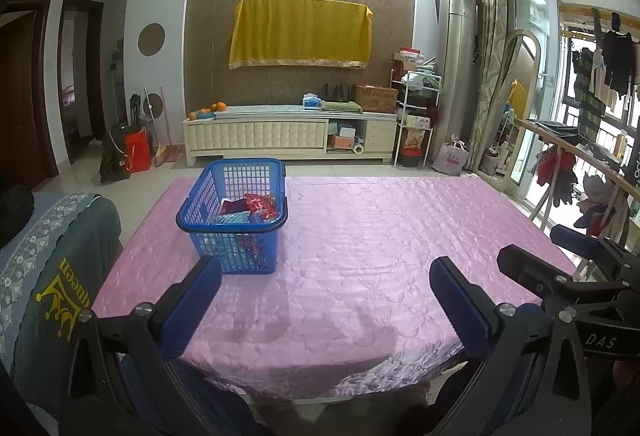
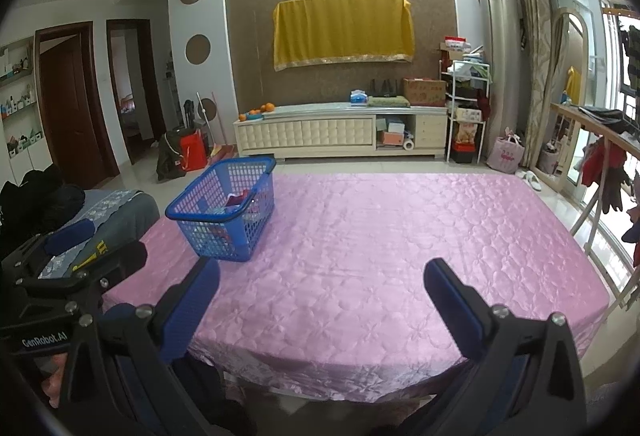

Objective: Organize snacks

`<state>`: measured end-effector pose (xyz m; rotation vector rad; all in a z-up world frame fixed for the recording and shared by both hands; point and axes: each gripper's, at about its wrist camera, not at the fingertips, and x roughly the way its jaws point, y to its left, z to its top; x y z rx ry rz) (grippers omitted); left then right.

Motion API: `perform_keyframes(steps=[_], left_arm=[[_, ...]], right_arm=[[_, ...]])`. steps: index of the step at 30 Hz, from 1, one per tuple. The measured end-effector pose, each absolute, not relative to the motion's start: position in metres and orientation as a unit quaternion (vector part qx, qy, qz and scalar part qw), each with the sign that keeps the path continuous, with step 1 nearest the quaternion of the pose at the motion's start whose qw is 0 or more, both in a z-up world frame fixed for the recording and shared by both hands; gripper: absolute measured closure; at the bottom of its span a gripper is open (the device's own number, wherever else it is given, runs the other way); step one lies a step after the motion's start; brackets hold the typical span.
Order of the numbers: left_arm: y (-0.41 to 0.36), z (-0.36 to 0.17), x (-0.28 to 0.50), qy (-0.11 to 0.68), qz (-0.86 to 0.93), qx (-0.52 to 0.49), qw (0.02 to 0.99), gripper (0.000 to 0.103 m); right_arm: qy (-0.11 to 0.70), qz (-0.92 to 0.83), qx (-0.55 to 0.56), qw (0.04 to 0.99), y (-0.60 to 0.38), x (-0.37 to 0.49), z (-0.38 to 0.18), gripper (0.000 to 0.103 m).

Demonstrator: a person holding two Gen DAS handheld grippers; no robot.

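Pink quilted satin, stitched in a flower pattern and glossy under the ceiling light, covers the table (image 1: pixel 360 236) from edge to edge. Behind it: brown damask wallpaper, a yellow cloth (image 1: pixel 300 32) draped over something on the wall, and a cream padded cabinet (image 1: pixel 256 136) below. Blue plastic basket (image 1: pixel 236 220), rectangular with lattice walls and a solid rim, stands on the cloth toward the table's left side, well apart from both tools. Snack packets (image 1: pixel 256 208) lie inside it, crinkled foil, red and pale blue; count not readable. A grey garment with a yellow crown print (image 1: pixel 56 276) lies off the table's left edge. Left gripper (image 1: pixel 324 296) held low over the near edge, level, pointing across the table; jaws spread wide, nothing between them. Right gripper (image 2: pixel 320 296) in the same pose beside it, jaws likewise wide apart and empty. Fingers are black angular brackets with screw heads, each faced by a blue ribbed pad (image 2: pixel 452 304). Neither tool touches the basket.
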<state>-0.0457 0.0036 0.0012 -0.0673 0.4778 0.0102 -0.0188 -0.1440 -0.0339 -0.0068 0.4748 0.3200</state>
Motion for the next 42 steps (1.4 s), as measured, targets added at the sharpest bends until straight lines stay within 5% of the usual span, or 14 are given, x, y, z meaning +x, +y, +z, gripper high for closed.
perform_keyframes(steps=[42], left_arm=[[0.0027, 0.0006, -0.0526, 0.248, 0.011, -0.051, 0.967, 0.000]], right_arm=[[0.239, 0.167, 0.000, 0.957, -0.1429, -0.0212, -0.0299, 0.000]])
